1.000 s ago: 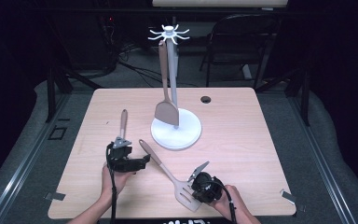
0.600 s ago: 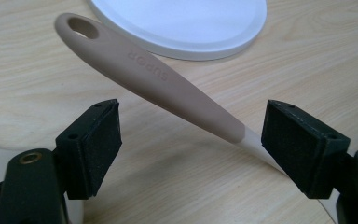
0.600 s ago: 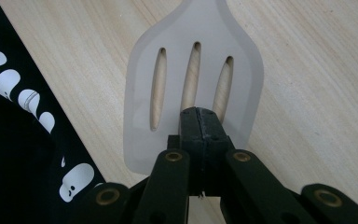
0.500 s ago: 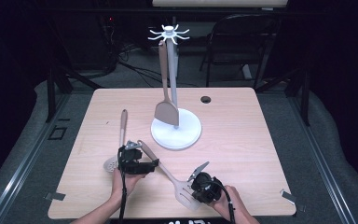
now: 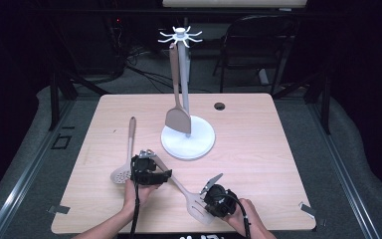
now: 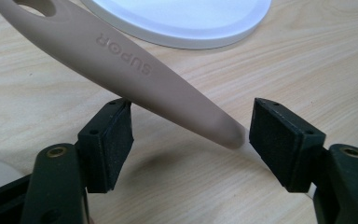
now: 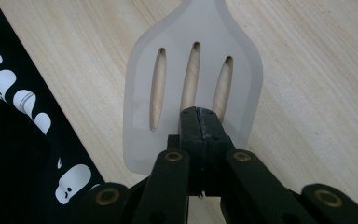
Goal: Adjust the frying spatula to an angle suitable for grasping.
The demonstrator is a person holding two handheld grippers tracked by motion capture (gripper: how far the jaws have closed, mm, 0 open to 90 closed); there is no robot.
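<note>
A beige slotted spatula [image 5: 179, 185] lies slantwise on the wooden table [image 5: 258, 149]. Its handle [image 6: 135, 70], marked SUPOR, runs between the pads of my left gripper [image 6: 191, 126] with a shadow under it. The jaws have just been closing and stand apart, not pressing the handle. From above, the left gripper [image 5: 150, 158] sits at the handle's far end. My right gripper [image 7: 198, 114] is shut, its tips down on the slotted head [image 7: 191, 51]; in the high view the right gripper [image 5: 206, 205] is near the front edge.
A white utensil stand [image 5: 187, 142] with a hooked top rises mid-table, and a beige turner [image 5: 178, 119] hangs from it. A slotted spoon [image 5: 127, 149] lies left of my left gripper. A black grommet [image 5: 220, 106] sits at the back. Dark printed cloth [image 7: 32, 140] borders the table's front edge.
My left gripper has shifted right, away from the slotted spoon and onto the spatula's handle, and sunk a little. Its jaws have narrowed. The right gripper has stayed put.
</note>
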